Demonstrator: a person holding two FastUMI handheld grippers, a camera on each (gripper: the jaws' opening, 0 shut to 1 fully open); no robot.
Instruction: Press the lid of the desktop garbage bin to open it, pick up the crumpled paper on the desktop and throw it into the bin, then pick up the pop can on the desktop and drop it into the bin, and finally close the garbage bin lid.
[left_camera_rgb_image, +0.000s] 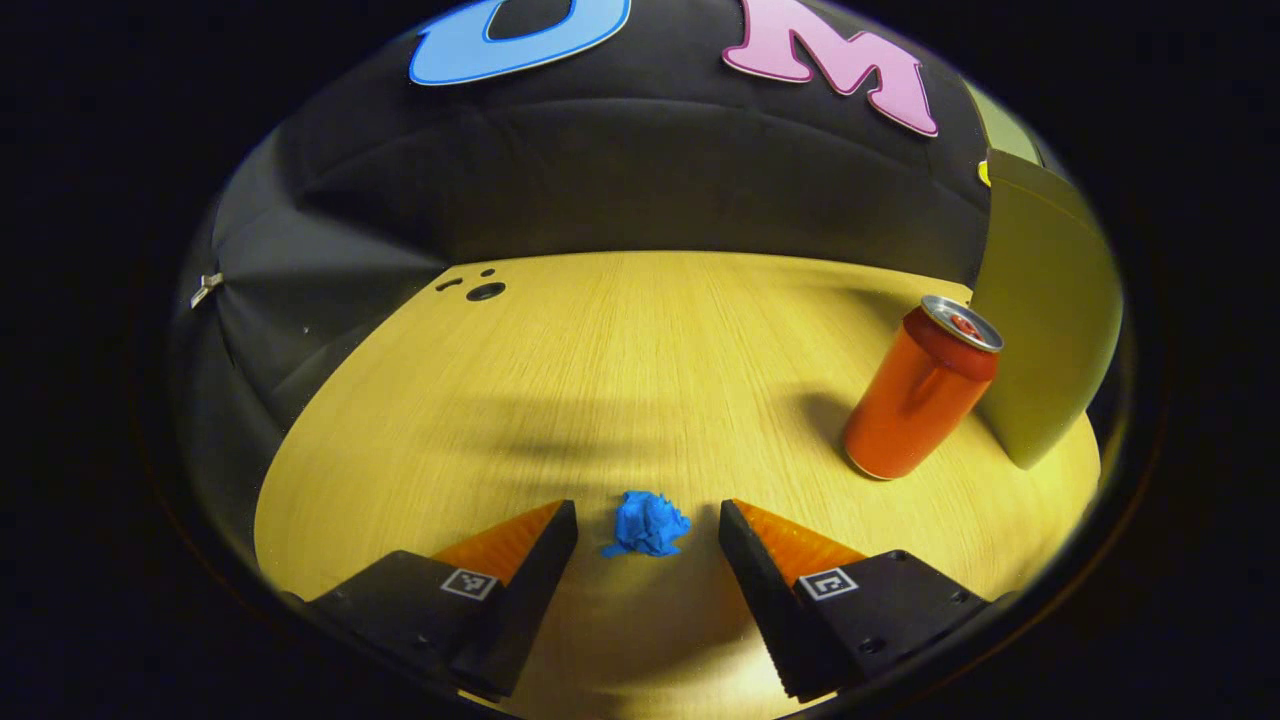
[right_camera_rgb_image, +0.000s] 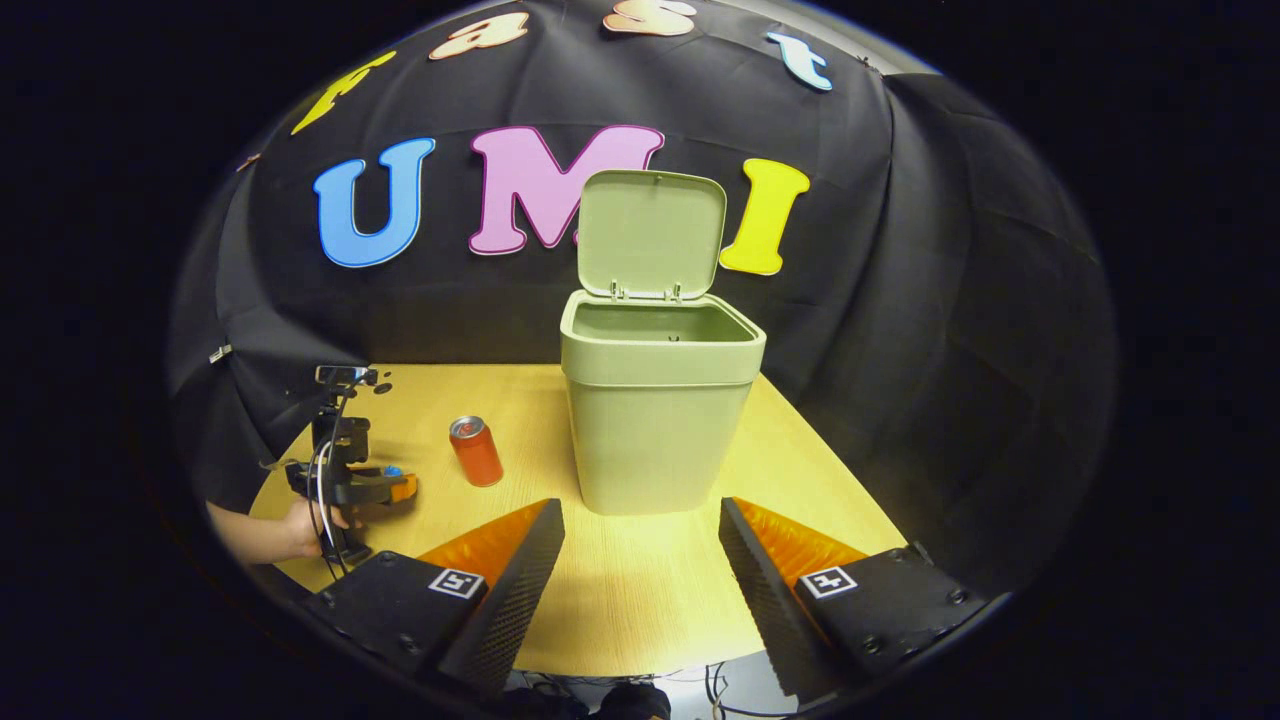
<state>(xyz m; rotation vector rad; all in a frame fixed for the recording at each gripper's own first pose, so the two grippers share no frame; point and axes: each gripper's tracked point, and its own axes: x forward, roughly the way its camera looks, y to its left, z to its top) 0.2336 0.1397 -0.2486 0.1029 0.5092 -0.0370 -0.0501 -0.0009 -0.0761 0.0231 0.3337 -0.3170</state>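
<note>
Wood table (right_camera_rgb_image: 640, 590) w/ green bin (right_camera_rgb_image: 655, 420), red can (right_camera_rgb_image: 476, 451) upright, blue paper wad (left_camera_rgb_image: 647, 524) on it.

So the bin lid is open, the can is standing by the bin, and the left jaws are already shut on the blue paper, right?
Not quite. In the left gripper view the left gripper is open, its jaws either side of the blue paper without touching it. The lid is open and the can stands by the bin.

dim booth | bright tabletop (left_camera_rgb_image: 640, 340) | soft shadows | sharp | fisheye-bent edges
</note>
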